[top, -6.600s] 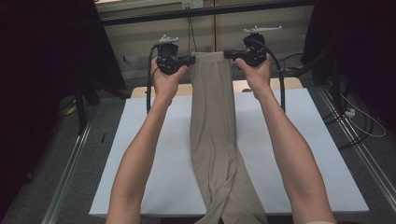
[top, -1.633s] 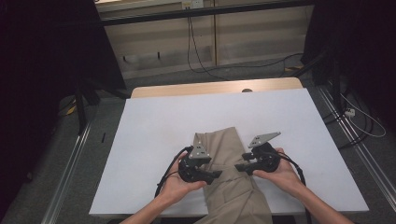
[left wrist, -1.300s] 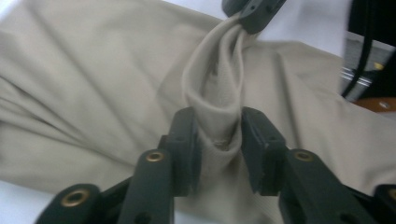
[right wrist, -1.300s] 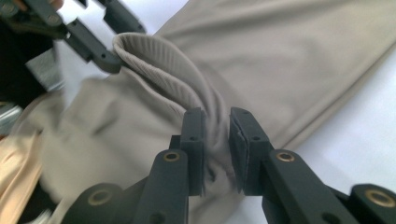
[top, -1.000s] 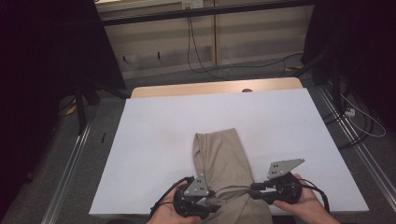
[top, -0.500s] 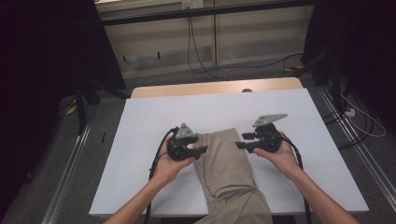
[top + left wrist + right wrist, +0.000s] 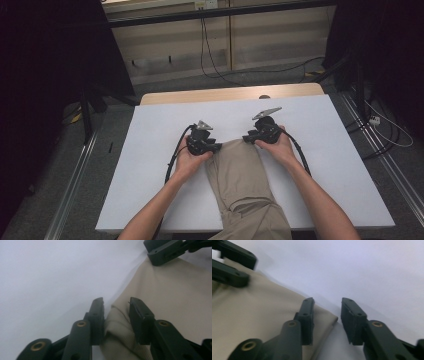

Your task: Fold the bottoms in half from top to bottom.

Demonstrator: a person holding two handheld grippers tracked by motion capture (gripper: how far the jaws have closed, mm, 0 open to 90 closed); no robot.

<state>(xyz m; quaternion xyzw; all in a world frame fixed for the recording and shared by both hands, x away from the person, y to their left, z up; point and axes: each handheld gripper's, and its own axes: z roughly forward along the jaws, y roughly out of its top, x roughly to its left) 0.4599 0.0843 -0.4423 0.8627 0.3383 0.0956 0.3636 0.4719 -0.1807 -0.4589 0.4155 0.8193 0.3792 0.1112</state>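
Observation:
A beige garment (image 7: 240, 175) lies folded on the white table top (image 7: 150, 180), with its lower part hanging over the near edge. My left gripper (image 7: 216, 148) is at the fold's far left corner. In the left gripper view its jaws (image 7: 116, 305) have just been closing, and the cloth corner (image 7: 117, 325) bulges loosely between them without being pinched. My right gripper (image 7: 247, 139) is at the far right corner. Its jaws (image 7: 327, 305) have also just been closing but stand apart, with the cloth corner (image 7: 262, 315) under one finger and bare table in the gap.
A wooden strip (image 7: 225, 94) runs along the table's far edge. Beyond it are a wall panel and hanging cables (image 7: 210, 55). Metal rails (image 7: 75, 200) flank the table, and loose cables (image 7: 385, 130) lie on the floor at the right.
Both hands have moved from the near edge away from me to the far fold of the garment. The garment, earlier stretched out long, now lies doubled over.

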